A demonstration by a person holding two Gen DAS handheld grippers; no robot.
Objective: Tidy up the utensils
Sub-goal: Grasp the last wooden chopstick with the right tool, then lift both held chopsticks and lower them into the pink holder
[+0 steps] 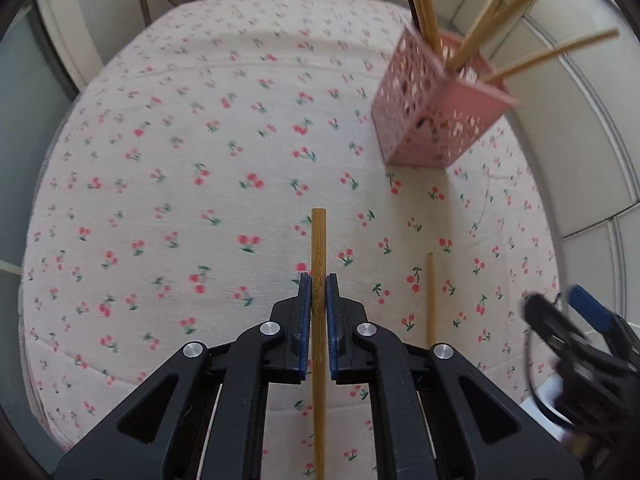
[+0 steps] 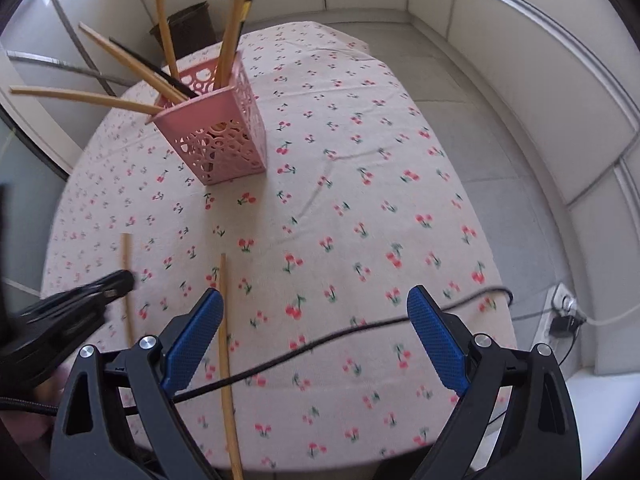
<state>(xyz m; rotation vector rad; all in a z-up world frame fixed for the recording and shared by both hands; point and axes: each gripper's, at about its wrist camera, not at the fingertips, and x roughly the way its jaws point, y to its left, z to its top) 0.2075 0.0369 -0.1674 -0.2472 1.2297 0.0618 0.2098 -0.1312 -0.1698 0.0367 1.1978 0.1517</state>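
Observation:
My left gripper (image 1: 319,280) is shut on a bamboo chopstick (image 1: 319,240) that points forward above the cherry-print tablecloth (image 1: 180,184). A pink perforated holder (image 1: 432,120) with several chopsticks stands at the far right; it also shows in the right wrist view (image 2: 224,136). A second loose chopstick (image 1: 430,300) lies on the cloth to the right. In the right wrist view my right gripper (image 2: 316,300) is open and empty over the cloth (image 2: 360,200), with that loose chopstick (image 2: 226,352) by its left finger. The left gripper (image 2: 92,292) and its chopstick (image 2: 127,256) show at the left.
A black cable (image 2: 320,344) crosses in front of the right gripper. White wall panels (image 2: 520,92) surround the round table. A dark pot (image 2: 188,28) sits beyond the table. A power socket (image 2: 564,312) lies on the floor at the right.

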